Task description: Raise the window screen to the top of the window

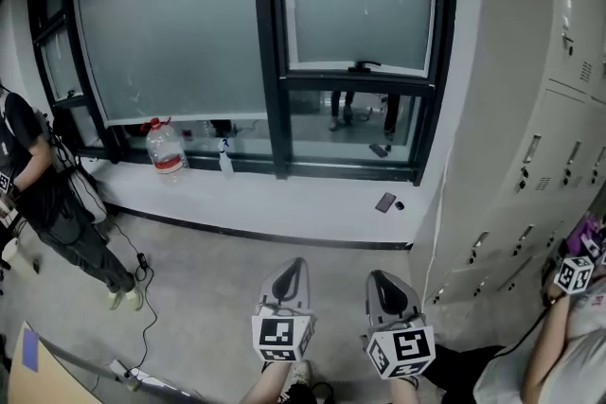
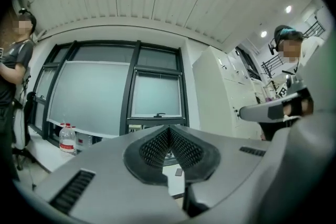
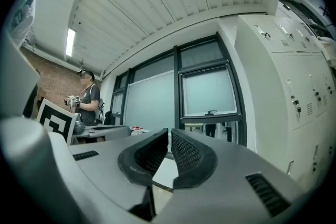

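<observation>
The window screen (image 1: 360, 5) is a pale grey sheet in the narrow right-hand window. Its bottom bar, with a small black handle (image 1: 365, 66), hangs about two thirds of the way down the frame. Both grippers are low in the head view, well short of the window and pointing at it. My left gripper (image 1: 289, 279) is shut and empty, its pads touching. My right gripper (image 1: 390, 290) beside it is shut to a thin slit, nothing in it. In the left gripper view the screen (image 2: 156, 94) lies beyond the gripper (image 2: 169, 131). The right gripper view shows the handle (image 3: 211, 112) above the gripper (image 3: 170, 134).
A white sill (image 1: 284, 203) runs under the windows, with a water bottle (image 1: 167, 149), a spray bottle (image 1: 225, 158) and a phone (image 1: 385, 202) on it. Grey lockers (image 1: 530, 137) stand close on the right. One person (image 1: 38, 194) stands at left, another (image 1: 559, 336) at lower right.
</observation>
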A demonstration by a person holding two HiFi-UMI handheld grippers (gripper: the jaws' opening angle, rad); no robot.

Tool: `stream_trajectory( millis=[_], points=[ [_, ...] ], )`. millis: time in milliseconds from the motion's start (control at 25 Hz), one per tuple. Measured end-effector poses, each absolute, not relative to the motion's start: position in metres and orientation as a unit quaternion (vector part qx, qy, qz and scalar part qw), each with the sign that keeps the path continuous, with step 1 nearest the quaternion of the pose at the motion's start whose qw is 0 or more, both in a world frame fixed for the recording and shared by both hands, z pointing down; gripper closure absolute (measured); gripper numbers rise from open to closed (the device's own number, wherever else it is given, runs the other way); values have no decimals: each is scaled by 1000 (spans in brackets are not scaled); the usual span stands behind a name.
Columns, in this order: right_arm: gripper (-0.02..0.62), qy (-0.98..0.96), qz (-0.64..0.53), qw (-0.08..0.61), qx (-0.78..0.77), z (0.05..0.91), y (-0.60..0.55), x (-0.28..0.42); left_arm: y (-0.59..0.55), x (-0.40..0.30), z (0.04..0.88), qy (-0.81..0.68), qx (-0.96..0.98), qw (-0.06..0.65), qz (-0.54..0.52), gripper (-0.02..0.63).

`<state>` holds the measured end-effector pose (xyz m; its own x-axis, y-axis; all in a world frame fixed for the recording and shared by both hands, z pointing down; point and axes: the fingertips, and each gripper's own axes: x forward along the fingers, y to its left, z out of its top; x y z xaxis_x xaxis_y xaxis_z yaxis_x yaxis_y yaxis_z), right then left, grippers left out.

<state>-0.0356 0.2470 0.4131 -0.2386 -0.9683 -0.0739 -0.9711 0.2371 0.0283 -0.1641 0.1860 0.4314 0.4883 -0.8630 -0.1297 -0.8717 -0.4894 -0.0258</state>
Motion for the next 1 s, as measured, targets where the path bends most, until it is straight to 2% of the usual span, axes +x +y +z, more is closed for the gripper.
stream_trajectory(
  millis=[320, 480, 1000],
  points=[
    [589, 755, -18, 47, -654, 436, 340, 9, 285, -152, 433, 499, -863, 58, 39, 601],
    [589, 758, 19, 23, -651, 428, 367, 4, 309, -153, 430, 498, -865, 52, 35, 601],
    [589, 743, 26, 20, -668, 430, 407, -17, 343, -176, 422, 485, -870, 67, 48, 601]
  ],
)
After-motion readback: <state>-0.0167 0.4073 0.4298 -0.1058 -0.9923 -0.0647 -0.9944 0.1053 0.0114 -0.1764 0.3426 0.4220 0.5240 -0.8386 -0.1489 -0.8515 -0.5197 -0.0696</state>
